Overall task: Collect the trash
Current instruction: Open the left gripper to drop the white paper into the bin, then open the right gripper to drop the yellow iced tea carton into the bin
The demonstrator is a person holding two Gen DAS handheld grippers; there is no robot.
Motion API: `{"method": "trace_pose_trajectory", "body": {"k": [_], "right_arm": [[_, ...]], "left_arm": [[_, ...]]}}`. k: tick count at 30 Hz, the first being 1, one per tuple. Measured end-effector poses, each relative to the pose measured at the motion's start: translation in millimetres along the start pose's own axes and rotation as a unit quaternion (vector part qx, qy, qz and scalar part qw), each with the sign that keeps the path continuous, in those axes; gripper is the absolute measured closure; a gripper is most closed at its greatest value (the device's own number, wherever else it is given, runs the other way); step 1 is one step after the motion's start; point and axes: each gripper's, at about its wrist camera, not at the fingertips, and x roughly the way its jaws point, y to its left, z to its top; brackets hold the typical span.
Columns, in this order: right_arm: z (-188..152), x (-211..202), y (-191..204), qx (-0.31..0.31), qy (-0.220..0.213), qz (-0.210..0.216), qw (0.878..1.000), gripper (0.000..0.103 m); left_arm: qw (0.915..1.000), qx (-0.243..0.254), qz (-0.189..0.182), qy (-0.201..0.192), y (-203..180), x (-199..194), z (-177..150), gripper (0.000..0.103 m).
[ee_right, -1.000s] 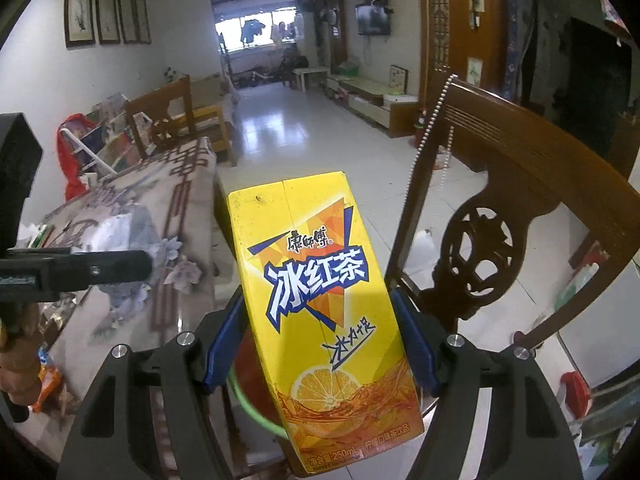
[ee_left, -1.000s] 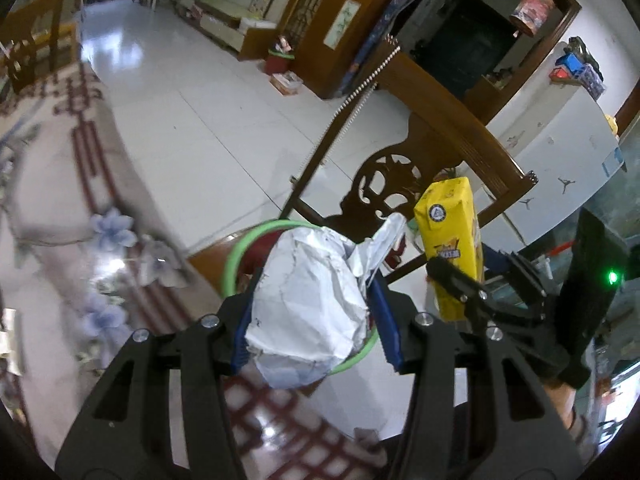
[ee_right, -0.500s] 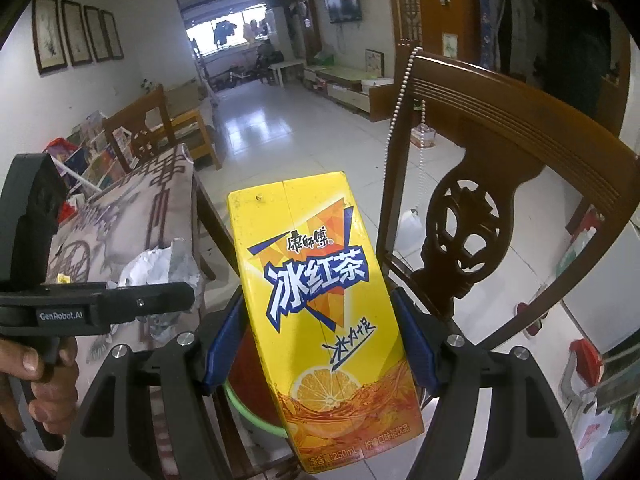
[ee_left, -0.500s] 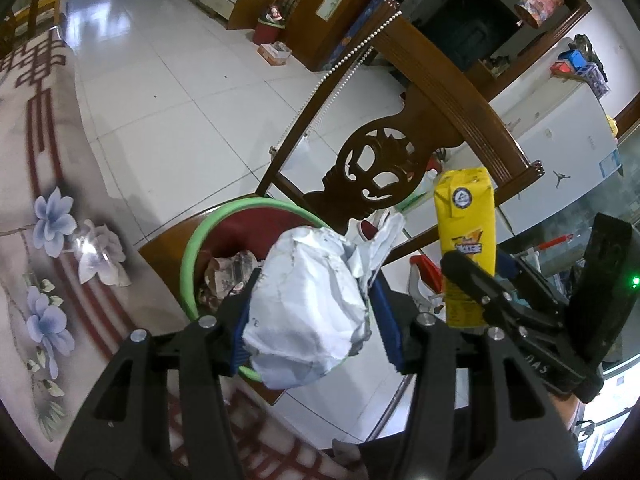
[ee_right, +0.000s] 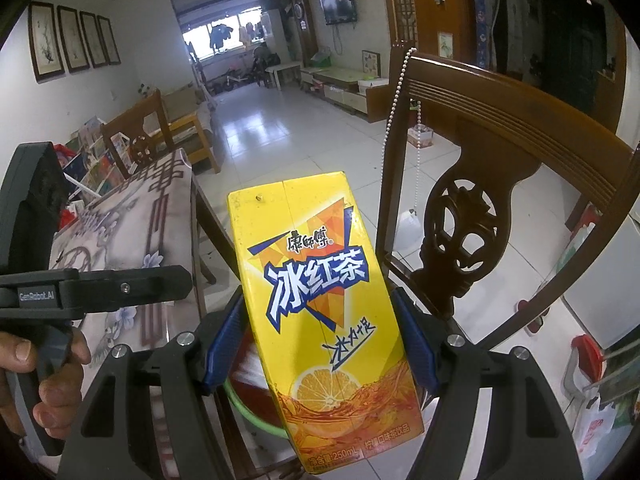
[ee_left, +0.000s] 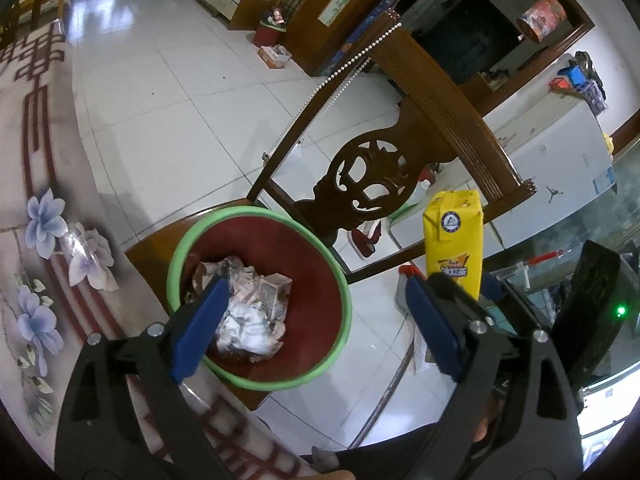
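Now crumpled white paper [ee_left: 248,320] lies inside green-rimmed red basin [ee_left: 320,240].

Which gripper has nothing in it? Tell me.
The left gripper: its jaws are opening, empty, above the basin holding crumpled paper. The right gripper clamps the yellow tea carton.

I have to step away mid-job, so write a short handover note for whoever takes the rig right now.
Left hand-held gripper: jaws opening, nothing between them, poised over the green-rimmed bin.
Right hand-held gripper: shut on the yellow iced tea carton, held upright beside the bin.
Bin stands on the wooden chair seat, next to the table.
Done: crumpled paper lies inside the bin with other scraps.
Left: bring the carton over the bin and release it, then look over the table for further trash.
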Motion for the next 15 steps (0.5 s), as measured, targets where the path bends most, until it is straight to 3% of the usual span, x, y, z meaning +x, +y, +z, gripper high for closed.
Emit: {"method": "trace_pose_trajectory", "body": {"k": [4,12,14,15], "right_arm": [[1,0,4,-0.005,-0.001,0.005,1.000,0.035],[-1,4,21,-0.039,0.001,0.001,0.999,0.033],[-2,6,25,-0.046,0.003,-0.005,0.999,0.024],[-1,5,27,-0.047,-0.001,-0.009,0.999,0.015]], "left_arm": [[0.9994,0.002,0.026,-0.023,3,-17,-1,0.007],[0.9944,0.046,0.081,-0.048,6,-61,-14,0.006],[0.9935,0.048,0.086,-0.057,10,-76,-18,0.006],[0.9932,0.046,0.087,-0.062,14,-83,-20,0.006]]}}
